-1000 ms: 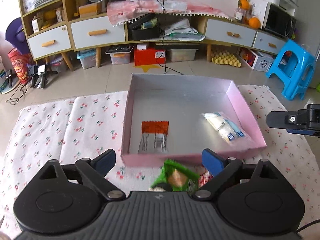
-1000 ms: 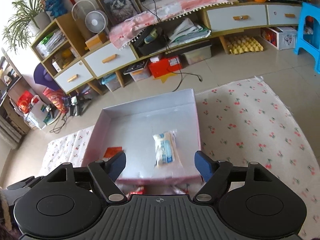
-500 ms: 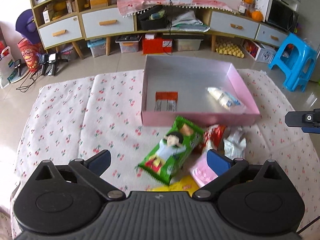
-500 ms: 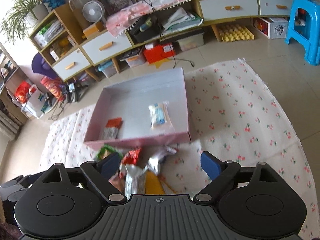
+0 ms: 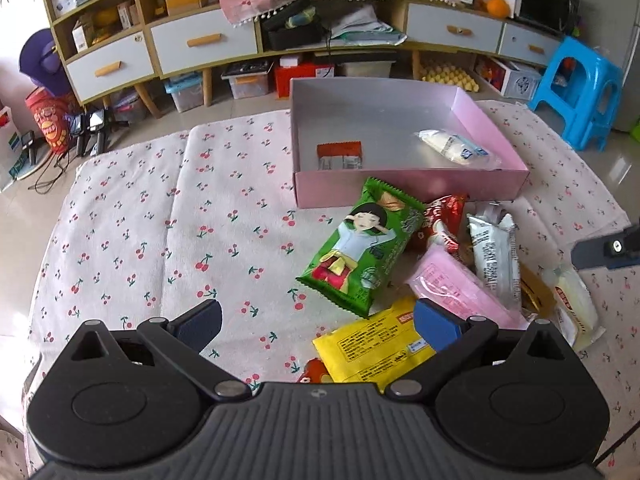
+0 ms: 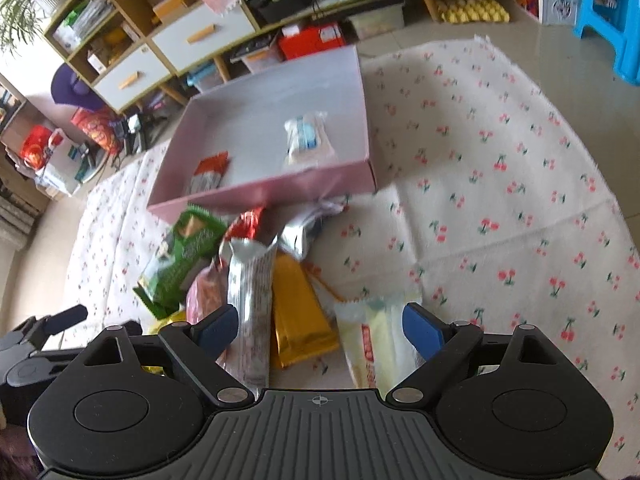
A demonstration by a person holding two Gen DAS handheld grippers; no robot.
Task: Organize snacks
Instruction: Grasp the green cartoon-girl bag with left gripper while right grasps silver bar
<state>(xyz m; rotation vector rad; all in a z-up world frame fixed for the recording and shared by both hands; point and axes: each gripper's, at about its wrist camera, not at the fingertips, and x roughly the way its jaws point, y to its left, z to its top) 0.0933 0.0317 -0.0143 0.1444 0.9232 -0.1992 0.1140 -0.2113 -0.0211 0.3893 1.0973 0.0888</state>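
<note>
**Both grippers pulled back, snack pile now in sight**

Left view: the left gripper [image 5: 318, 320] has backed off the box [image 5: 408, 190], jaws wide and empty. Two snacks lie inside; seven are piled before it.

Right view: the right gripper [image 6: 320, 326], pulled back too, spread and empty over the pile [image 6: 256, 276].

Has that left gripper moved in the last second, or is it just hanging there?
Yes. The left gripper has pulled back from the pink box: earlier its jaws sat at the box's near wall, now snack packets lie between.
</note>
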